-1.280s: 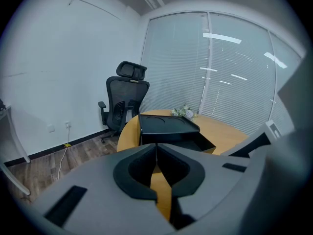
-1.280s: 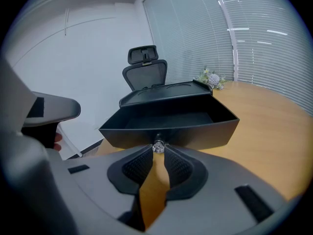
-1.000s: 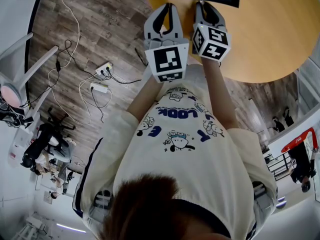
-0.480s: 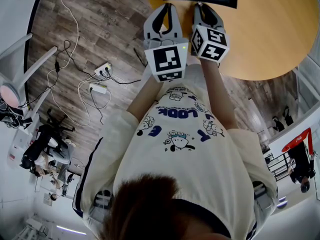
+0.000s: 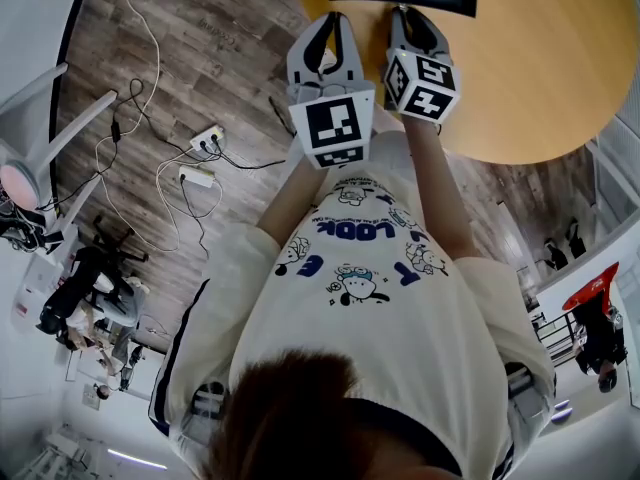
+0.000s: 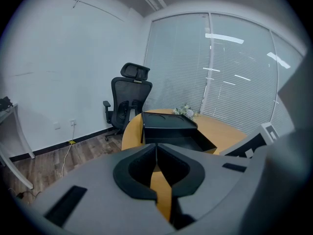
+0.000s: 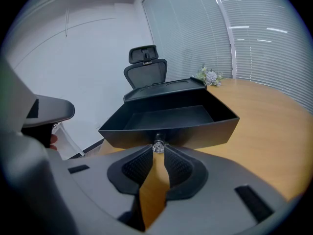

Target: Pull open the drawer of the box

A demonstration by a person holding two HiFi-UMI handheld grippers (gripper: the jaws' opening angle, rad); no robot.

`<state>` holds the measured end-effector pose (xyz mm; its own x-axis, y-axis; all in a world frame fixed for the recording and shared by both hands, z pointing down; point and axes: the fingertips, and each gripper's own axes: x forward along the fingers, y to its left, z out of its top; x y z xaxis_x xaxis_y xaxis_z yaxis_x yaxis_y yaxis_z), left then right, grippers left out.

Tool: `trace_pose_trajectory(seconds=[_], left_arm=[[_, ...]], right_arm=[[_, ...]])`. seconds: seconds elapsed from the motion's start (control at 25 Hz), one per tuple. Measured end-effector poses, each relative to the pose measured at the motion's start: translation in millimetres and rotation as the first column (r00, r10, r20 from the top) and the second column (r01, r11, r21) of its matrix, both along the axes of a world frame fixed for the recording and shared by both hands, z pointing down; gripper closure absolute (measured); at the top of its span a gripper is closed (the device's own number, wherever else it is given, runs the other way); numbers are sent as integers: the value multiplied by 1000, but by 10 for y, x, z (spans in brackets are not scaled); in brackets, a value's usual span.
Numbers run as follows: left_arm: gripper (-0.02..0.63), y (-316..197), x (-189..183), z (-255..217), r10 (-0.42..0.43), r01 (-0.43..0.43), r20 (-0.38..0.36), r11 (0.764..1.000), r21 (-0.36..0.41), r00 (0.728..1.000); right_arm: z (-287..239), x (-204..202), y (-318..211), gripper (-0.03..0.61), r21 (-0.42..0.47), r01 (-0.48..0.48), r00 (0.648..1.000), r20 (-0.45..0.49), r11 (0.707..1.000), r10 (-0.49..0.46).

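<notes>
Right claw (image 7: 158, 152) grips one drawer knob (image 7: 158, 146); left claw (image 6: 156, 147) closed.

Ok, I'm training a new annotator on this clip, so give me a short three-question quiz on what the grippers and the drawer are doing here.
1. True or false: the drawer of the black box is shut.
2. Multiple choice: the right gripper has its jaws closed on A) a cup, B) the drawer's knob, C) nothing.
3. Fill in: the left gripper holds ____.

Key:
1. False: the drawer is pulled out and looks empty inside.
2. B.
3. Nothing: its jaws are together with nothing between them.
</notes>
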<state>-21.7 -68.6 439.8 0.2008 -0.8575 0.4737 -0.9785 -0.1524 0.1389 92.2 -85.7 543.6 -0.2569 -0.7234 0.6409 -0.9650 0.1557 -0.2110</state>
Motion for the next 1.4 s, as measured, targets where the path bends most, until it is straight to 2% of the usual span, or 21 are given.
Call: trace_pose_trajectory(seconds=[0.24,0.36,0.56,0.72,0.92,1.12,1.24,1.4], left_arm=[[594,12,-75,-34,-21,21,6,1000,4,1000],[592,35,-78,-99,-25,25,6,1000,19,1000],[592,47,-57,-313,-21,21,0,997,69,1000],[593,49,31,-612,-4,5,-9,991,130,1000],[592,29,109,-996,6,-4,-8,976,217,1000],[592,60,116,-1341,-3,3,-1,957,291,1000],[592,97,96,-1501,-6,5,0,944,329,1000],[593,149,62,-1637,-13,10,7,932,361,1000]], right_arm=[[3,-14,1,485,-6,-6,1000,27,1000,6],[-63,-32,51,437,-5,-6,999,42,1000,6],[-433,-63,129,437,67,-7,999,33,998,5],[-914,-12,164,443,152,-25,997,70,988,14],[-1527,37,157,491,288,-13,997,73,958,-8],[-2023,57,165,500,411,3,999,48,912,-25],[-2207,16,183,506,459,19,999,32,888,-38],[-2351,-30,219,514,490,25,998,33,871,-48]])
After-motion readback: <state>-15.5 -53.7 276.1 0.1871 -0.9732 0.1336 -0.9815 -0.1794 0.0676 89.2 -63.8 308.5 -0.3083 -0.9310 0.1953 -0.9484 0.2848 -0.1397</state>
